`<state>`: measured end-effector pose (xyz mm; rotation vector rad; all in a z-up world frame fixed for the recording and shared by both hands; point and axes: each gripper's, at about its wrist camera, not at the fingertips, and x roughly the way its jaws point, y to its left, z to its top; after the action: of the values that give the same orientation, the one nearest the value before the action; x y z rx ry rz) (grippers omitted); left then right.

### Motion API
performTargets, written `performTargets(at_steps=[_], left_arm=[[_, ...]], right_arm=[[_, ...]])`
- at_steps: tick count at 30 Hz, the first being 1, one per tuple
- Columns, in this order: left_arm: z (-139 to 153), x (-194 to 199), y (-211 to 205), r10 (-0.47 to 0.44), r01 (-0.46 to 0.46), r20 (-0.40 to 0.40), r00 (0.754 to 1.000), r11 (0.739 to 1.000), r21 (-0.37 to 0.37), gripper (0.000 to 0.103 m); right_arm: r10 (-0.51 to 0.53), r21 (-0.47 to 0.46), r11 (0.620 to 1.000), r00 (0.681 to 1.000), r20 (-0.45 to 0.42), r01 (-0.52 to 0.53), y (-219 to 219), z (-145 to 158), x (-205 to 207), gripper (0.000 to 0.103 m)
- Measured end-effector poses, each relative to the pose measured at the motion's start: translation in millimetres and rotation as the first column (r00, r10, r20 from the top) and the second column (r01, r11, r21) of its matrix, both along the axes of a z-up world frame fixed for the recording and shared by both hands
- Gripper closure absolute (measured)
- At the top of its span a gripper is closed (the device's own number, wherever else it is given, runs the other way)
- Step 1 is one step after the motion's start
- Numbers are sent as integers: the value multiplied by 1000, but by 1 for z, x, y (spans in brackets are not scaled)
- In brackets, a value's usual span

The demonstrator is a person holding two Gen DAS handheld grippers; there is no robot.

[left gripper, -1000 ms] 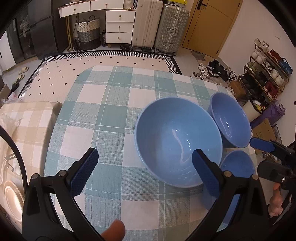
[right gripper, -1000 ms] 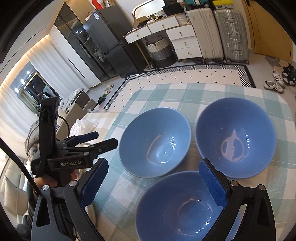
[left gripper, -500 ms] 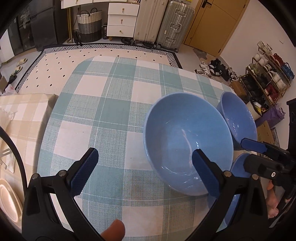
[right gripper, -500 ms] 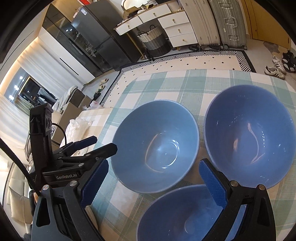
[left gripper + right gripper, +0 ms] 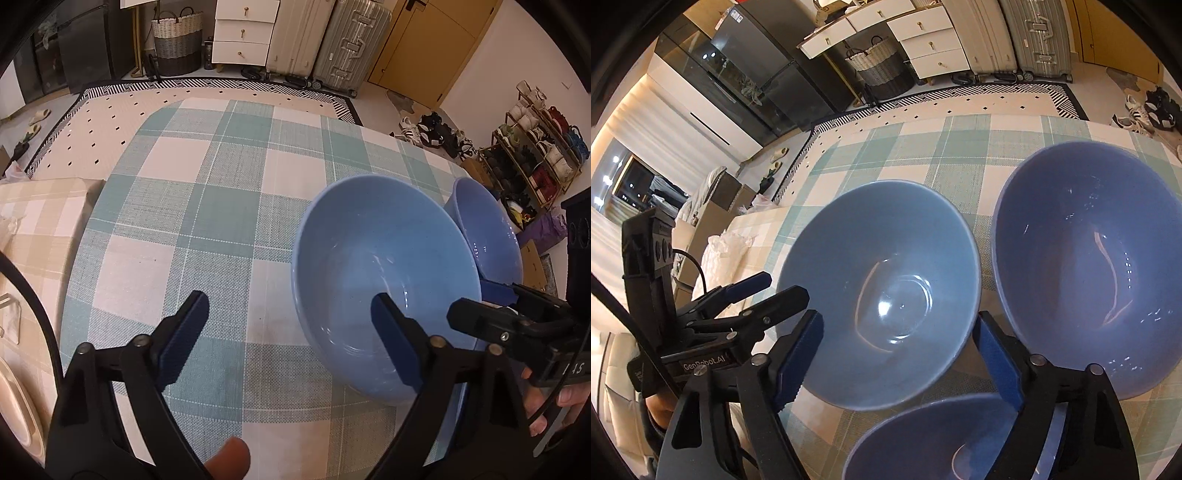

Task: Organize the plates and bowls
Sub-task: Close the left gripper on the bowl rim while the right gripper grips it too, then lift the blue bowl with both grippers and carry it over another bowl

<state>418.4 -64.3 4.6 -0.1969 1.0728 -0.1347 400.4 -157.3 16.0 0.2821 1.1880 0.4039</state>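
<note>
Three blue bowls stand close together on the checked tablecloth [image 5: 207, 221]. The left bowl [image 5: 384, 273] [image 5: 882, 291] is nearest my left gripper. My left gripper [image 5: 291, 332] is open; its right finger [image 5: 395, 343] is over that bowl's inside and its left finger is over the cloth. My right gripper [image 5: 901, 358] is open and straddles the near rim of that same bowl. The right bowl [image 5: 1089, 266] [image 5: 487, 236] stands beside it. The nearest bowl [image 5: 942, 439] lies under my right gripper.
A beige checked cushion [image 5: 33, 229] lies left of the table. A white plate edge [image 5: 14, 406] shows at the lower left. Suitcases [image 5: 325, 40], a drawer unit [image 5: 243, 33] and a shoe rack [image 5: 532, 155] stand on the floor beyond the table.
Both grippers have moved closer to the left bowl. My right gripper's fingers now flank its near rim, and my left gripper has shifted left and lower.
</note>
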Motion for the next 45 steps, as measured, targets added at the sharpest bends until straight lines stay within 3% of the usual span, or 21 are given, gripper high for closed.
performTargets(at_steps=[3,8,13,15,17,26,35,45], left_arm=[[-3,3,-2,-2,2,-7,1000,1000,3,35],[-8,7,-5,-12,12,-13,1000,1000,8,47],[-15,10,-11,-25,26,-31,999,999,24,67],[-19,11,-13,-28,29,-41,999,999,31,82],[-22,12,-13,-30,31,-47,998,999,35,89],[-24,10,-3,5,-3,-32,999,998,57,94],[-13,2,-3,-3,4,-16,1000,995,97,94],[25,-20,-3,-13,9,43,999,995,103,93]], right_arm=[[-12,-40,999,1000,2,12,3,-3,3,27],[-20,-80,997,1000,8,21,4,-6,3,34],[-19,-141,990,1000,17,21,6,-9,3,59],[-11,-166,986,1000,23,15,9,-10,2,62],[-5,-185,983,1000,30,10,11,-11,2,67],[22,-200,980,998,57,-10,15,-16,0,82],[17,-219,976,996,83,2,22,-9,-4,86],[12,-203,979,989,149,19,23,24,-22,86]])
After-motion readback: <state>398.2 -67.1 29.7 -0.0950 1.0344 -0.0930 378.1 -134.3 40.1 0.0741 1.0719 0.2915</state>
